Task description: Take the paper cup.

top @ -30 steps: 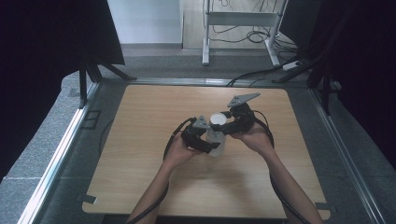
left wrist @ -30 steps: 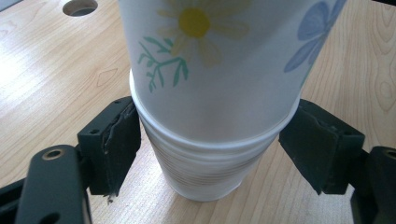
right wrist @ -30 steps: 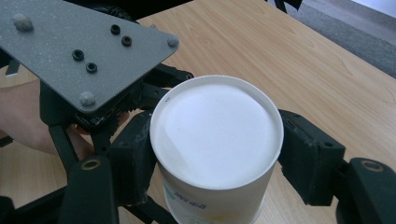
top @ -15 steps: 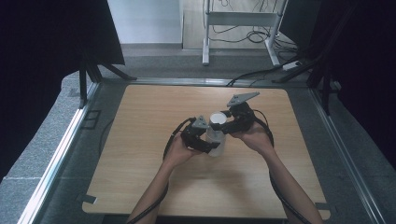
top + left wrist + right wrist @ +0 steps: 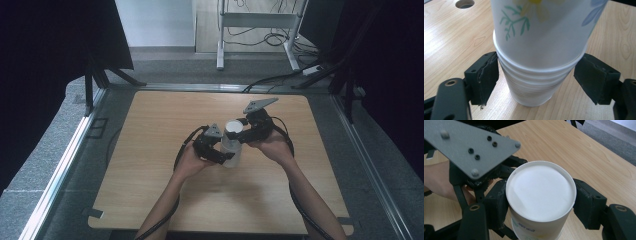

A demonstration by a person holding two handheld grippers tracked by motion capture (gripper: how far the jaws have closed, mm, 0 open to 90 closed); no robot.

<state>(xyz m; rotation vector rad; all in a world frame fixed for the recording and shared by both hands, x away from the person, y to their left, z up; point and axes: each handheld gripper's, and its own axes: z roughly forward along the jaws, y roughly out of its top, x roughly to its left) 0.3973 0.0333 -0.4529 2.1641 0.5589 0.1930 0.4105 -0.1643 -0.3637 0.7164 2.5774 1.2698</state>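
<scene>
Hidden or cut off: in the left gripper view the top cup (image 5: 544,30) is running out of frame above, so its rim and inside are not showing there. In the right gripper view the cup's lower body is dropping out of frame at the bottom, and printed lettering low on its wall is too small to read. In the high view the hands and grippers are covering most of the stack (image 5: 231,145).

Containers: a stack of white paper cups (image 5: 534,82), several rims nested, is standing upright on the table (image 5: 150,130) near its middle. The top cup, printed with green leaves, is sitting partly raised out of the stack. Its inside (image 5: 540,191) is looking plain white; whether it holds anything I cannot tell.

Left gripper (image 5: 536,80): jaws are standing moderately wide around the lower cups, the left pad touching or nearly touching the rims, the right pad just clear.

Right gripper (image 5: 540,206): jaws are closing on the top cup just below its rim, pads pressing against both sides.
</scene>
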